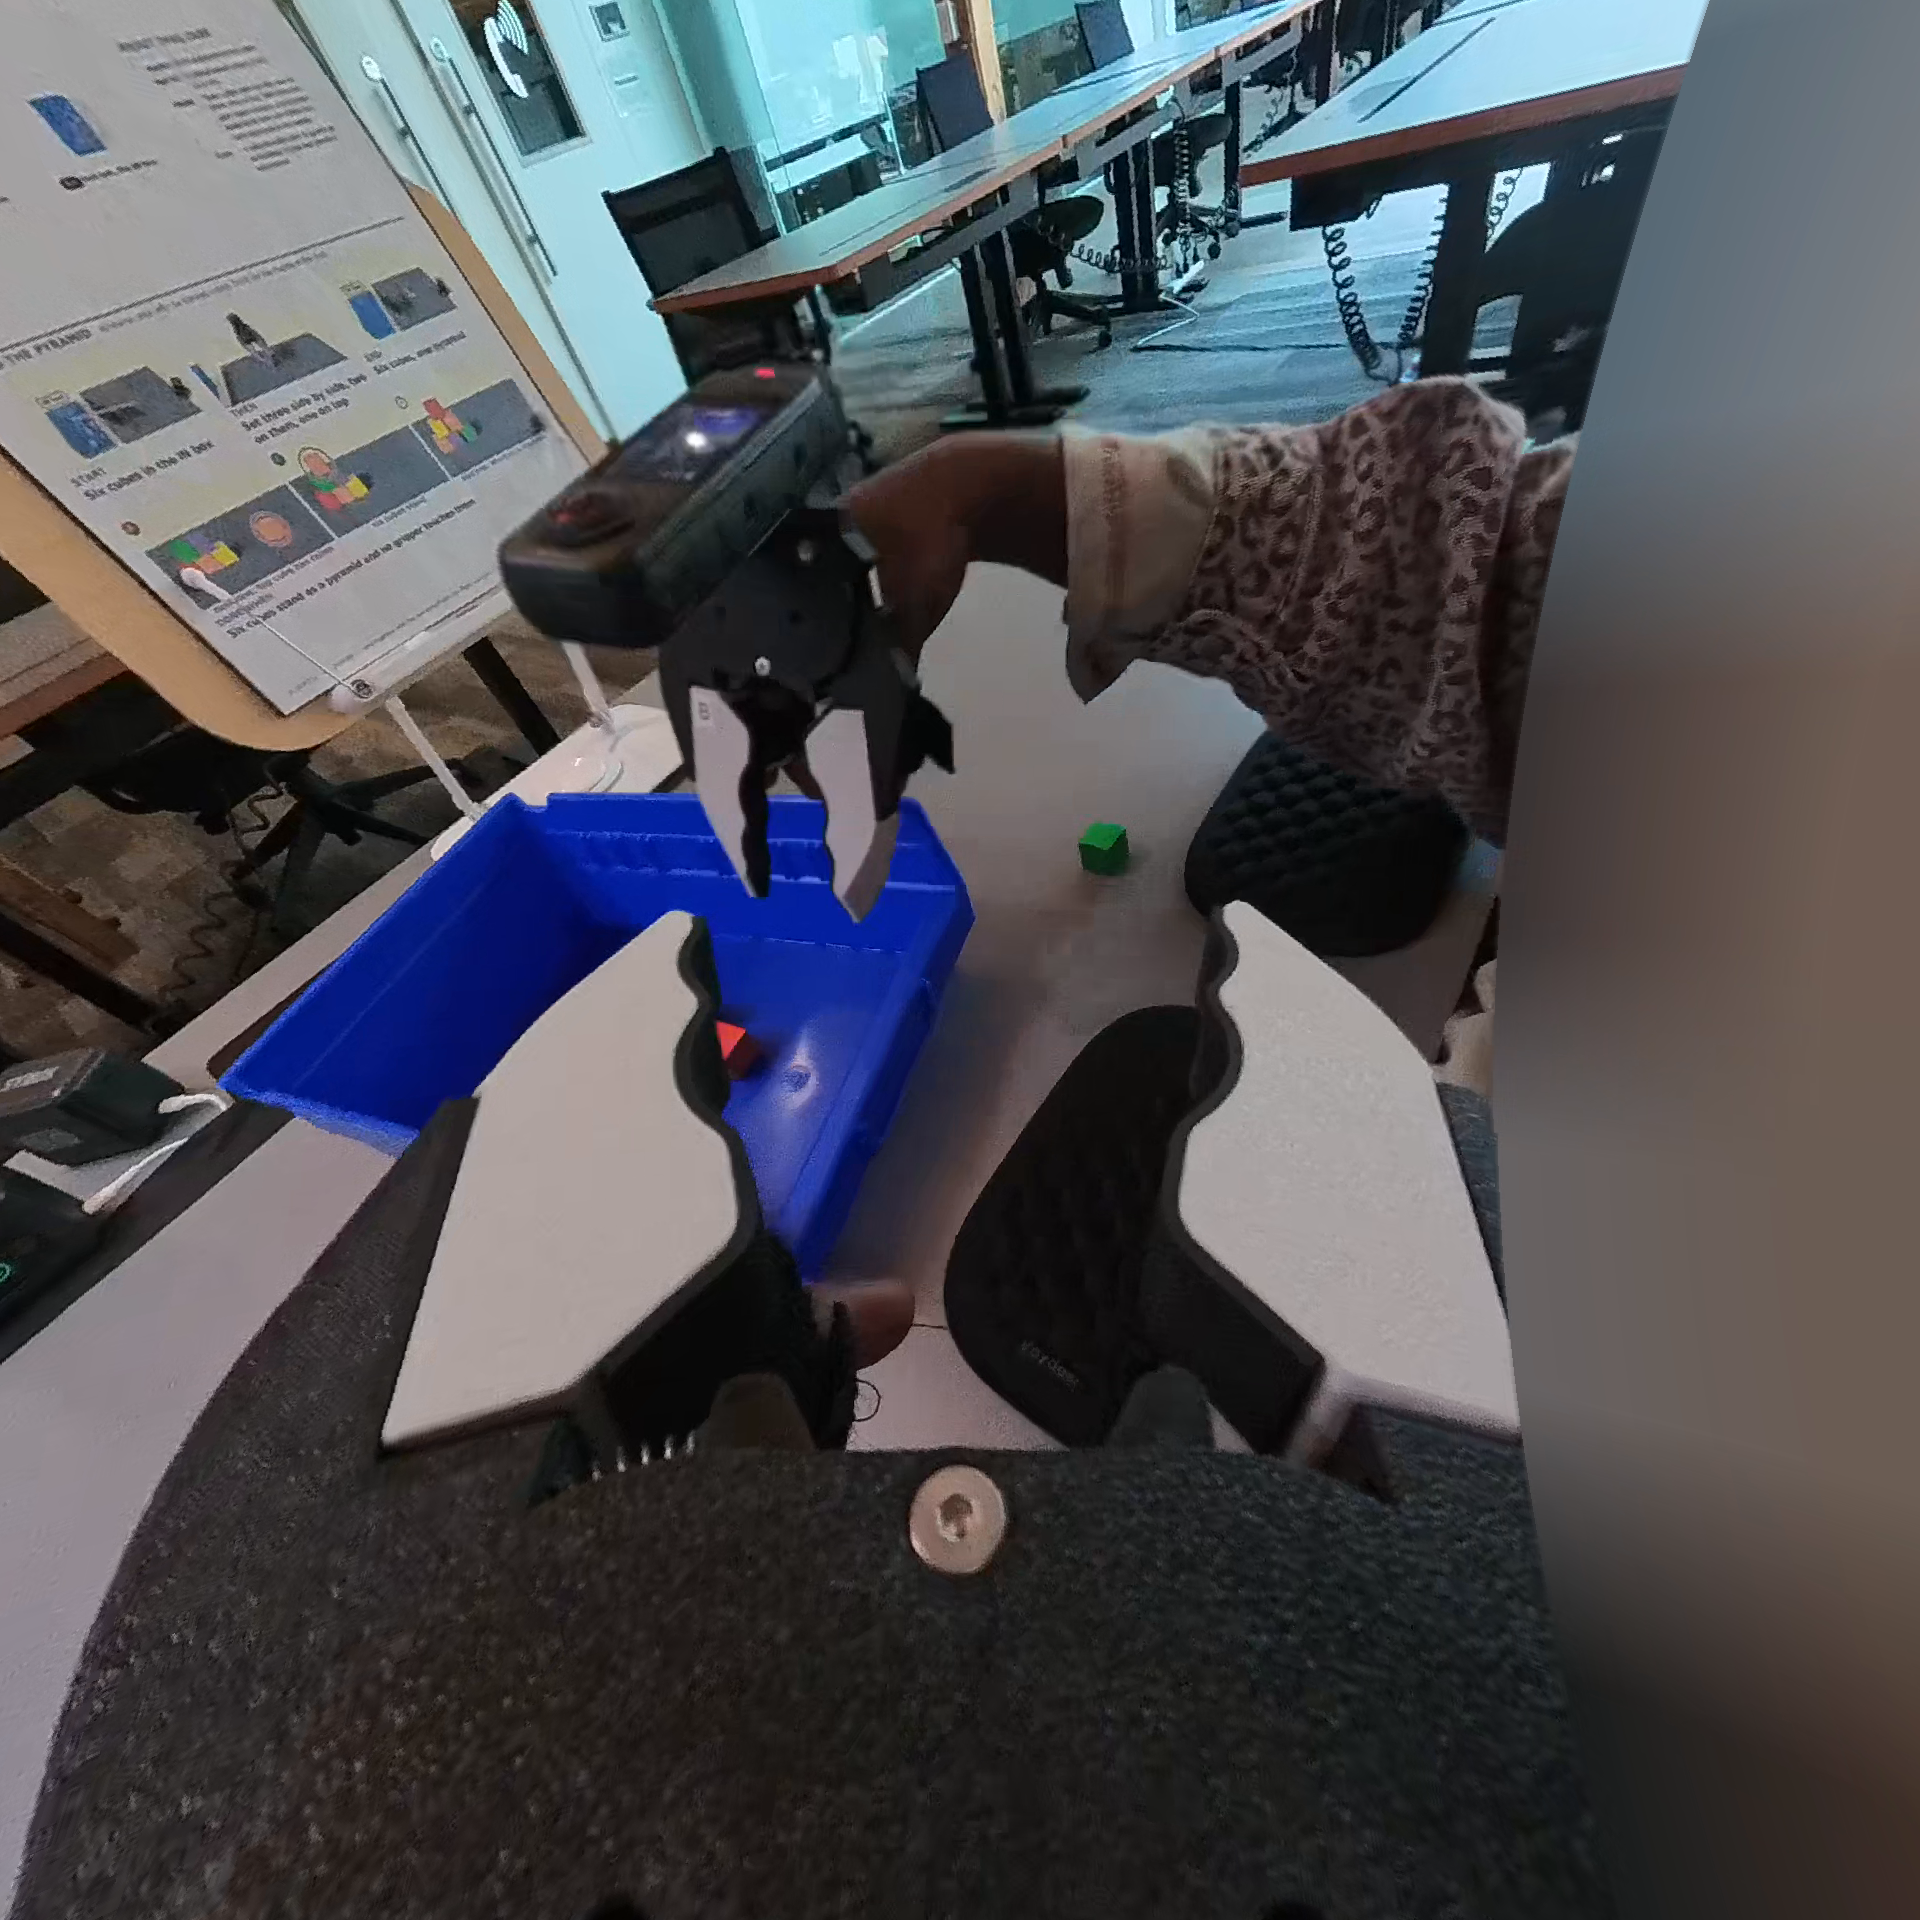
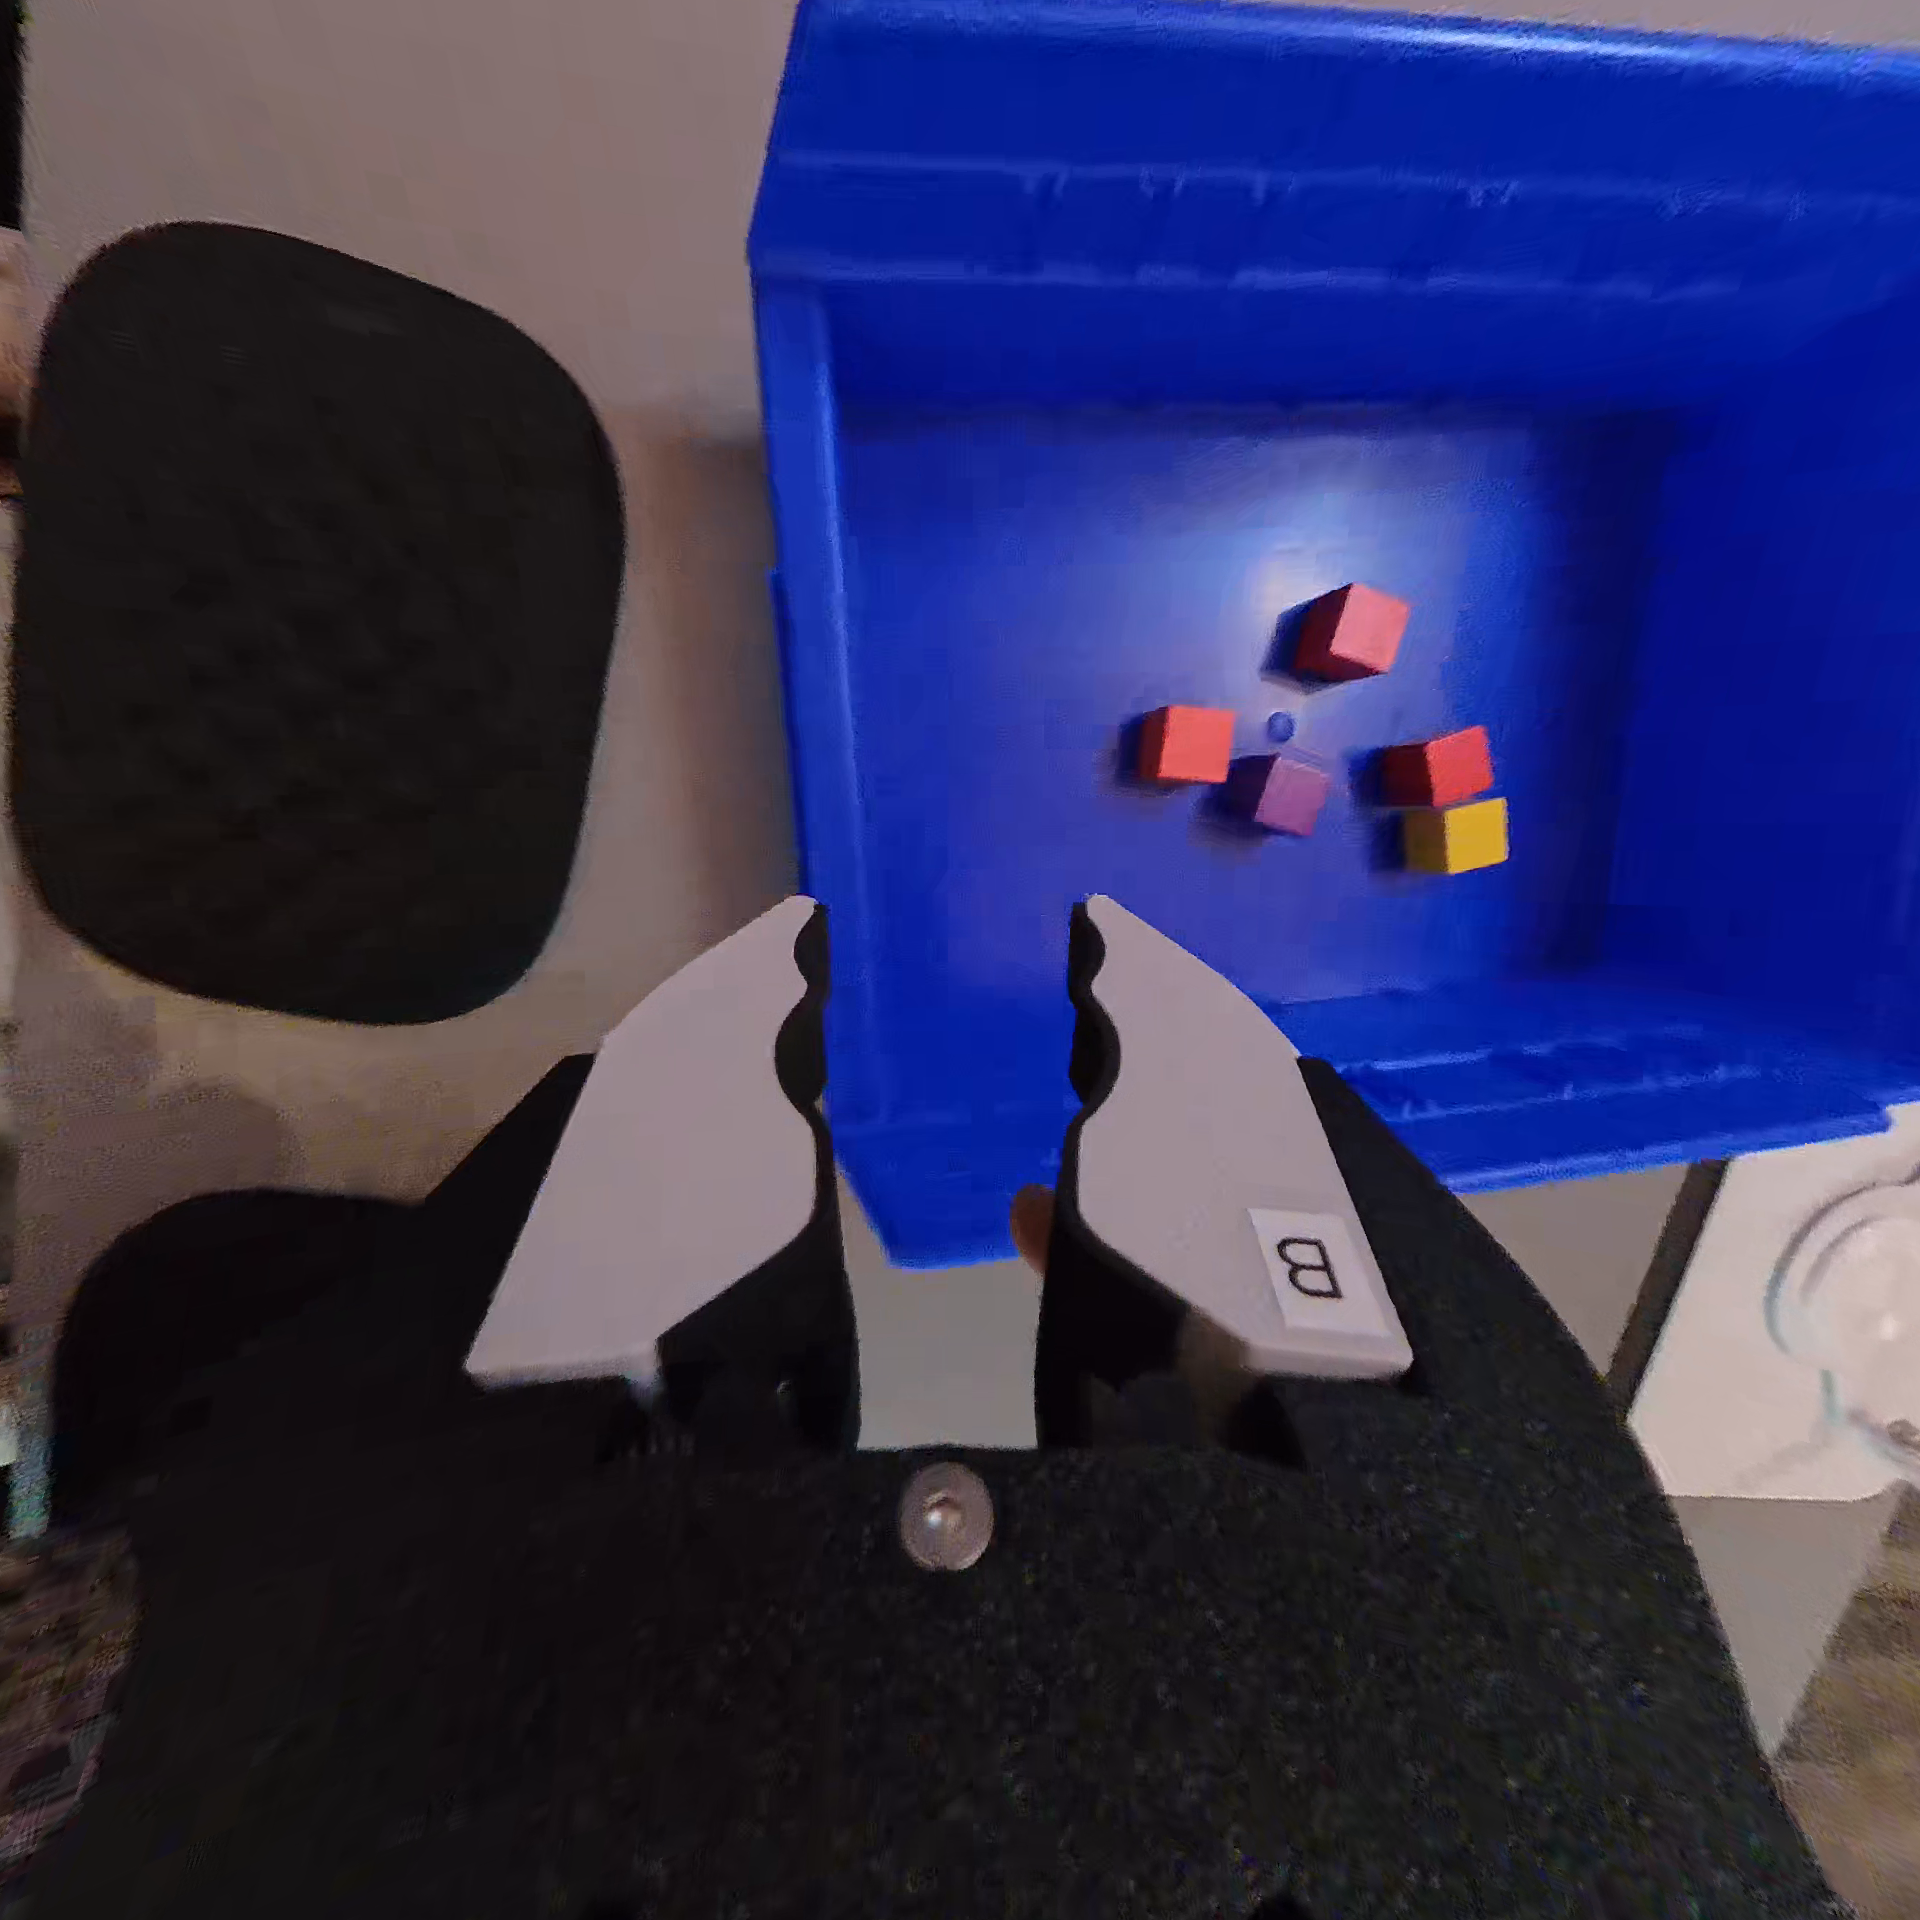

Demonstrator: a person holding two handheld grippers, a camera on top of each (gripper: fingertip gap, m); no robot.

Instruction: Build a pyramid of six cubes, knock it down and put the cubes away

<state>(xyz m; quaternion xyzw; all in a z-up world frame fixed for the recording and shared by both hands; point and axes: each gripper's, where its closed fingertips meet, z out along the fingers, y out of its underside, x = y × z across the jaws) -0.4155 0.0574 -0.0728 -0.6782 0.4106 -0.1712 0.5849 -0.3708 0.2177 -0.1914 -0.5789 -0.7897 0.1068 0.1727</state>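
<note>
Blue bin holds five cubes: three red, one purple, one yellow; green cube outside; both grippers empty, jaws apart.

Printed instruction poster on easel; lettered sticker on right tool

My work surface is a pale grey table. On it sits the blue bin, with a green cube lying loose on the tabletop well apart from the bin's right side. Two black textured pads rest on the table near me, one just right of the bin, another beyond the cube.
</note>
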